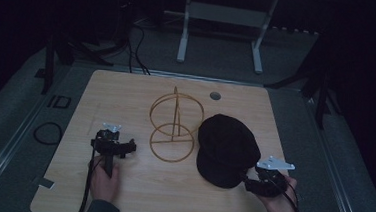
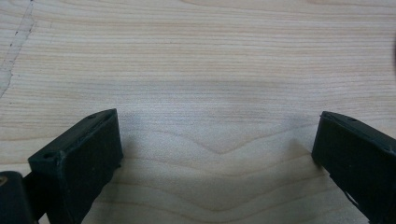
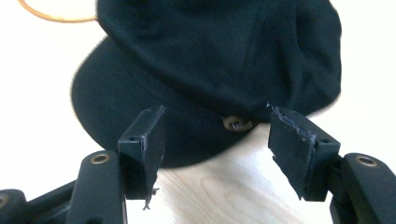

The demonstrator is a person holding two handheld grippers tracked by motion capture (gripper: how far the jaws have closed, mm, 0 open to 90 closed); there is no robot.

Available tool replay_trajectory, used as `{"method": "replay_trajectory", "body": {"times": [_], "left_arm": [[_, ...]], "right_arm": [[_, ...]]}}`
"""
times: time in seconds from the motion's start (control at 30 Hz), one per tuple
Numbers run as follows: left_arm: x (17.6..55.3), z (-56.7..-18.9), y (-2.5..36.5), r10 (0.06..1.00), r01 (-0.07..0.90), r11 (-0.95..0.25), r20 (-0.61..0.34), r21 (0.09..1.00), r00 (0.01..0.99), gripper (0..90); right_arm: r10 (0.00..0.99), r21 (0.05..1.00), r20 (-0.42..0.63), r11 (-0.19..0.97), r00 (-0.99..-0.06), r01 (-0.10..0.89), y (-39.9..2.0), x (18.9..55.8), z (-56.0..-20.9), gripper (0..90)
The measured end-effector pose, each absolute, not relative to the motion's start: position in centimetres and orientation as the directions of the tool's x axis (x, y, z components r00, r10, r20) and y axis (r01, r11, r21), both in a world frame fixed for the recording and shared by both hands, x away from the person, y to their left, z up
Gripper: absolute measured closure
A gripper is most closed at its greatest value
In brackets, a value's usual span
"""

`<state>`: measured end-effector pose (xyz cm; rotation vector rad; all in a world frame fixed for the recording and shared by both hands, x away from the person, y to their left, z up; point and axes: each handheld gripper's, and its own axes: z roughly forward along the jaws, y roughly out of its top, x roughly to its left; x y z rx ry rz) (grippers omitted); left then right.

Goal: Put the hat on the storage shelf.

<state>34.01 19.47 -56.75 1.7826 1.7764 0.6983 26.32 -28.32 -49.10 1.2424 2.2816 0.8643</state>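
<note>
A black cap lies on the right half of the wooden table. Just left of it stands a gold wire stand made of two rings on a post. My right gripper sits at the cap's near right edge, pointing at it. In the right gripper view its jaws stand apart in front of the cap, framing the brim and a small brass button; the pads press on nothing. My left gripper rests left of the stand, its jaws wide apart over bare wood.
A round cable hole sits near the table's far edge. A cable loop lies on the floor at the left. A white table frame stands beyond. A curve of the gold ring shows past the cap.
</note>
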Motion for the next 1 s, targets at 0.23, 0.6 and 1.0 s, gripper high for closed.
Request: {"method": "replay_trajectory", "body": {"times": [0.23,0.6,1.0], "left_arm": [[34.0,-56.8,19.5,1.0,0.728,0.001,-0.005,0.685,0.004,1.2],[34.0,-56.8,19.5,1.0,0.729,0.001,-0.005,0.685,0.004,1.2],[34.0,-56.7,19.5,1.0,0.73,0.001,-0.005,0.684,0.004,1.2]], "right_arm": [[0.803,0.683,-0.088,0.48,-0.59,0.551,-26.4,28.5,-47.2,34.1],[0.775,0.661,-0.05,0.499,-0.63,0.561,-24.5,34.3,-46.1,21.2],[0.784,0.575,0.043,0.488,-0.62,0.657,-23.7,42.1,-46.5,16.7]]}}
